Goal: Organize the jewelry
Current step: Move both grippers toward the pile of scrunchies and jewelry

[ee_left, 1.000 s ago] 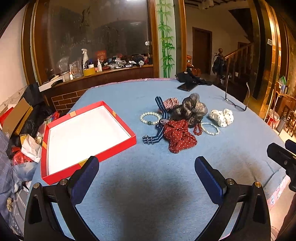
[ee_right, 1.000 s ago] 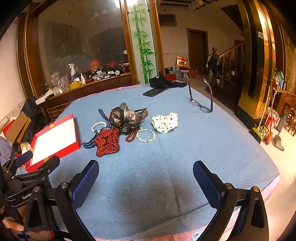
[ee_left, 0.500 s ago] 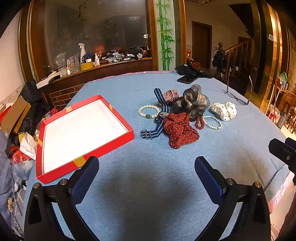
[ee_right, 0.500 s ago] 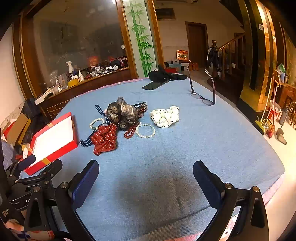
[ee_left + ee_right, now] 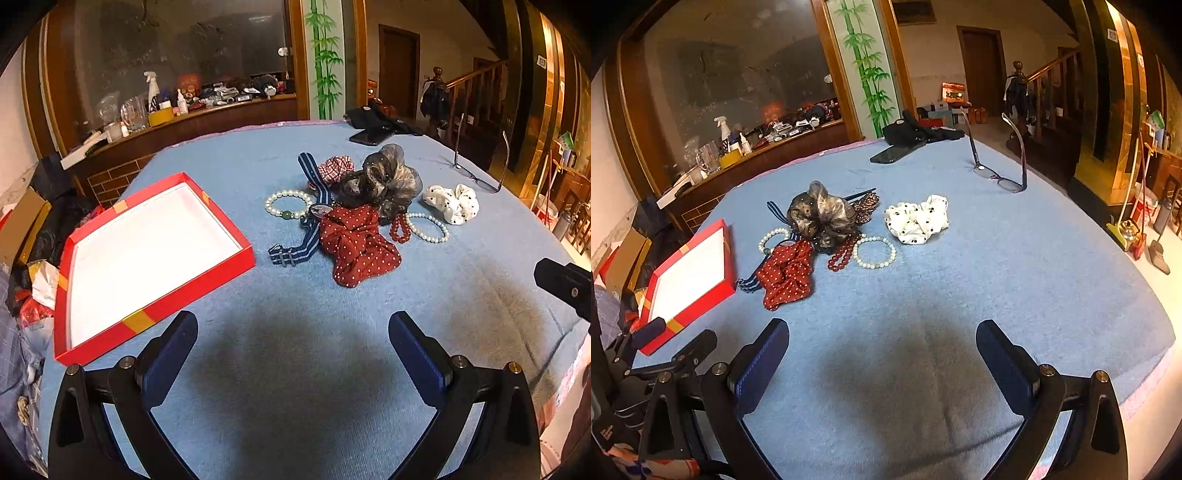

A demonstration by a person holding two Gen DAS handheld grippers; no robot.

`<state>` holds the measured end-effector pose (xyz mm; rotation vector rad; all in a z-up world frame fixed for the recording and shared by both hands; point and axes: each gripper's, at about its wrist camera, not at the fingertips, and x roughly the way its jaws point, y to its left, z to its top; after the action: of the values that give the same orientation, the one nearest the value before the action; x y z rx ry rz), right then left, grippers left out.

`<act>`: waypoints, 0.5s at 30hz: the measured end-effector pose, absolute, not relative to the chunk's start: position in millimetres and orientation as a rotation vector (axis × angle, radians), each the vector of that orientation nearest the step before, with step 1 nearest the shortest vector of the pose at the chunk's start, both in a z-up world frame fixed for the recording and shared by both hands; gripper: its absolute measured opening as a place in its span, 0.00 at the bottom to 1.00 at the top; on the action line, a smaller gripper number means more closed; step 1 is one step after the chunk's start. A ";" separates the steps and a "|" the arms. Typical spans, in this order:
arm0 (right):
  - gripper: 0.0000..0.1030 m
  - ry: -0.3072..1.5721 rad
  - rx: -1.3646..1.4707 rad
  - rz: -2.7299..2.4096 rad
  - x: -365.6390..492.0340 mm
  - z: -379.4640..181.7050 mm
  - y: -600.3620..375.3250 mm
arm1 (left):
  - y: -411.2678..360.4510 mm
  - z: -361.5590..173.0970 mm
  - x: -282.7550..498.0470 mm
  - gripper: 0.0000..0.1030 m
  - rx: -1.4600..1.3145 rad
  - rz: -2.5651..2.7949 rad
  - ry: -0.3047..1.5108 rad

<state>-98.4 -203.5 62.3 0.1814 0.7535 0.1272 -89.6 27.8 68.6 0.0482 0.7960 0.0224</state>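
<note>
Warm-lit room: blue-clothed table, cluttered wooden counter, staircase.

Both your wrist views look forward over the blue table from its near edge, sharing the accessory pile ahead.

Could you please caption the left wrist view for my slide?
Open left gripper faces an empty red box beside piled scrunchies and bracelets.

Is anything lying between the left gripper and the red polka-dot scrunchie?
No. In the left wrist view, only bare blue tablecloth lies between the open left gripper and the red white-dotted fabric scrunchie.
</note>
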 end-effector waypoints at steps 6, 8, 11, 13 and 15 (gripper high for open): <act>0.99 0.750 0.224 0.107 -70.3 76.6 -224.1 | 48.1 78.7 -64.6 1.00 -0.042 0.001 0.825; 0.99 0.741 0.238 0.093 -60.6 81.3 -231.4 | 54.0 81.5 -55.6 1.00 -0.059 0.000 0.830; 0.98 0.741 0.267 0.093 -44.4 82.6 -239.0 | 53.4 79.3 -43.0 1.00 -0.067 -0.013 0.850; 0.98 0.748 0.290 0.088 -31.4 80.7 -243.0 | 46.1 75.1 -33.1 0.99 -0.066 -0.038 0.866; 0.97 0.757 0.318 0.085 -18.4 77.0 -246.8 | 35.0 71.0 -24.7 0.99 -0.047 -0.056 0.873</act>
<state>-18.4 -246.8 77.0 0.3184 0.7569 0.0847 -24.7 35.0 71.0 -0.0467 0.8727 -0.0556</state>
